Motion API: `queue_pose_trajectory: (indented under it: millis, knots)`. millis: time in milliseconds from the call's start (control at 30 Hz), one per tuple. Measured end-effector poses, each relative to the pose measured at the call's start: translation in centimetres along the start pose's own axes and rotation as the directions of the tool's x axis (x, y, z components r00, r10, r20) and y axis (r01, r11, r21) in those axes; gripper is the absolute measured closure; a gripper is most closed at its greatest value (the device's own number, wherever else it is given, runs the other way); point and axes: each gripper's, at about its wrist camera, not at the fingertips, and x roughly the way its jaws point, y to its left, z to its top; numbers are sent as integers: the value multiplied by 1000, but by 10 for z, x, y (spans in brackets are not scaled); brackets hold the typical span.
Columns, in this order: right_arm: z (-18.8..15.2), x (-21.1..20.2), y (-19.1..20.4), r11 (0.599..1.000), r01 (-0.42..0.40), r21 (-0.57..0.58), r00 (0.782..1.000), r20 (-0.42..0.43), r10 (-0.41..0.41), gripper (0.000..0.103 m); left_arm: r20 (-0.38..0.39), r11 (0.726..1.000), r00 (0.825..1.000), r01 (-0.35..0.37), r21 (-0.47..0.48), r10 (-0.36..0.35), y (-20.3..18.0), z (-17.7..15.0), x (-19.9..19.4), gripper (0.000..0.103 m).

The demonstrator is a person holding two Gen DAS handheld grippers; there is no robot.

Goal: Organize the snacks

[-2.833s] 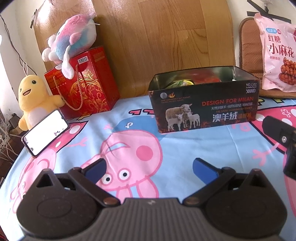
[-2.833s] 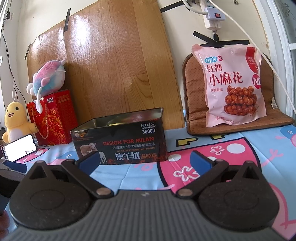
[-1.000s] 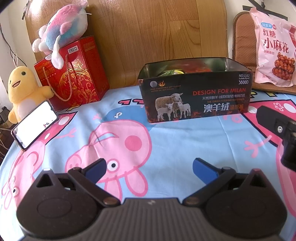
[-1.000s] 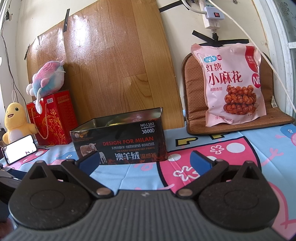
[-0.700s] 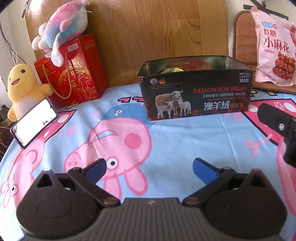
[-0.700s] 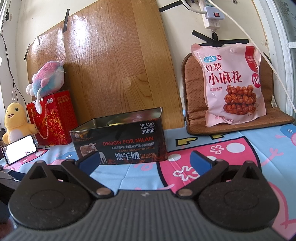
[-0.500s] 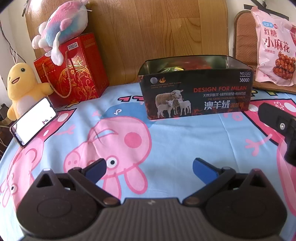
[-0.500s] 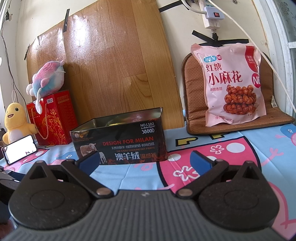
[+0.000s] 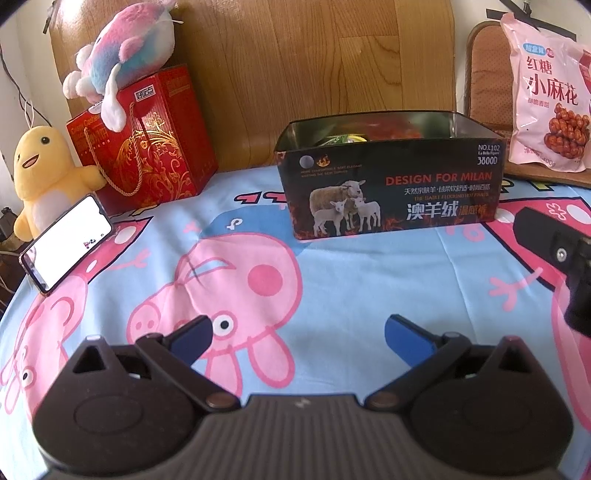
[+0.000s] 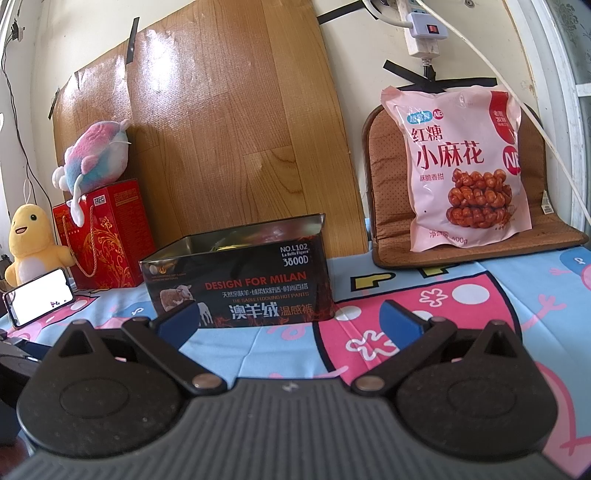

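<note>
A black open tin box with sheep pictures stands on the cartoon-pig tablecloth; red and green snack packets show inside it. A pink snack bag leans upright on a brown cushion at the back right. My left gripper is open and empty, low over the cloth, well in front of the tin. My right gripper is open and empty too, in front of the tin's right half; part of it shows at the right edge of the left wrist view.
At the back left stand a red gift box with a pink-blue plush on top, a yellow plush and a lit phone propped up. A wooden board leans on the wall behind. A power strip and cable hang above the bag.
The left gripper has drifted slightly, so the tin sits a little lower and closer in its view than 2.8 s ago. The right gripper's view is unchanged. Both stay open.
</note>
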Motion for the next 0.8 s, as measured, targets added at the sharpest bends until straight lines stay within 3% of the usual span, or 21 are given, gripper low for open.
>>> queue_pose_trajectory:
  millis: [800]
  knots:
    - [0, 0, 0, 1000, 1, 1, 1000, 0, -1, 0, -7, 1000, 1000, 7, -1, -7, -1, 1, 2, 0]
